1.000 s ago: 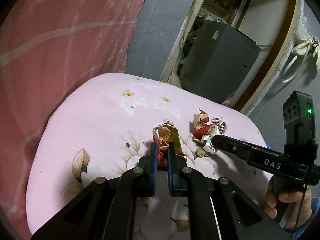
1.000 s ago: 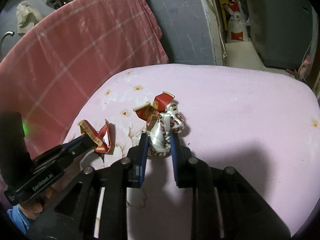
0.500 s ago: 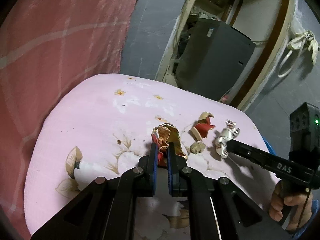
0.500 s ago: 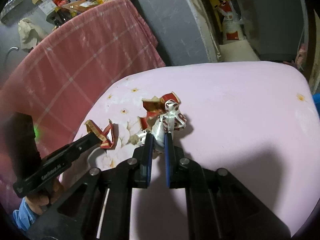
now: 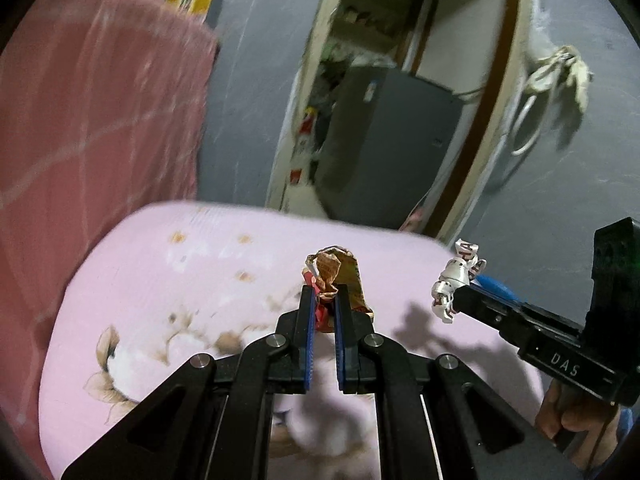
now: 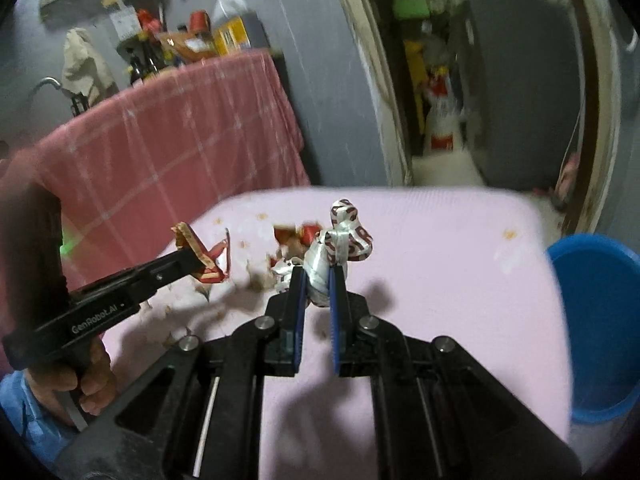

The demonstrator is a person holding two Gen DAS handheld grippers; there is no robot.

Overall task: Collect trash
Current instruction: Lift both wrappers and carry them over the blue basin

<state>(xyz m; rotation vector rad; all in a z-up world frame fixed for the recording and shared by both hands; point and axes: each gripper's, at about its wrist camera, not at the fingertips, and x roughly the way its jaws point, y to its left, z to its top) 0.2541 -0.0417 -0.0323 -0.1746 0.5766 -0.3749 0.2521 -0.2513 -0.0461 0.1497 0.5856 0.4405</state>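
My left gripper (image 5: 325, 294) is shut on a crumpled red and gold wrapper (image 5: 335, 276) and holds it above the pink floral cushion (image 5: 168, 280). It also shows in the right wrist view (image 6: 202, 258). My right gripper (image 6: 318, 276) is shut on a crumpled white and red wrapper (image 6: 340, 236), lifted off the cushion (image 6: 440, 260); it shows at the right of the left wrist view (image 5: 454, 284). More red and brown scraps (image 6: 294, 238) lie on the cushion behind it.
A blue bucket (image 6: 600, 320) stands beside the cushion's right edge. A red checked cloth (image 6: 160, 140) hangs behind the cushion at left. A doorway with a grey appliance (image 5: 392, 140) lies beyond.
Both grippers have risen with their wrappers, tilting up toward the doorway. The right gripper moved right, and the blue bucket has come into its view.
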